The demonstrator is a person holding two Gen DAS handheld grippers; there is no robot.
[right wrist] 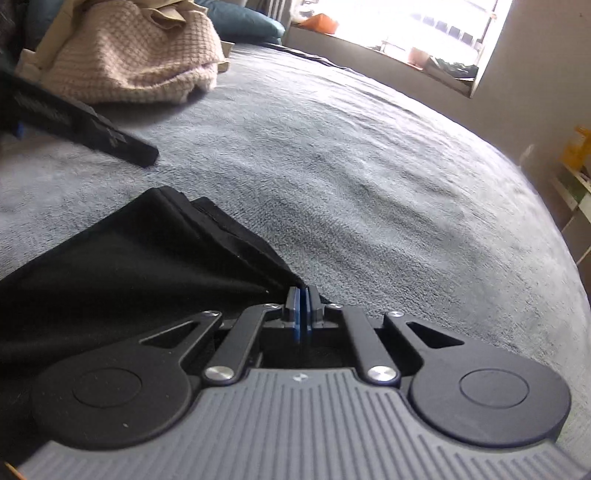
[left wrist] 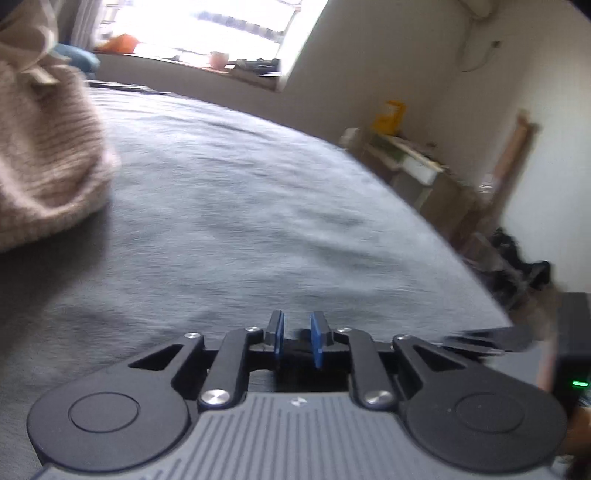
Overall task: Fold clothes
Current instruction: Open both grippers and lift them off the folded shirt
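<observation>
One black garment (right wrist: 122, 258), pinched by my right gripper (right wrist: 303, 295); my left gripper (left wrist: 297, 325), slightly apart, empty, angled over the bed (left wrist: 240, 206).

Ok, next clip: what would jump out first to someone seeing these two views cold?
Probably the black garment spread low on the left of the right wrist view, one corner pinched in the shut right gripper. Next, the pink knitted pile at the far left of the grey bed cover, near the bright window. The left gripper holds nothing, its blue pads slightly apart over bare cover.
</observation>
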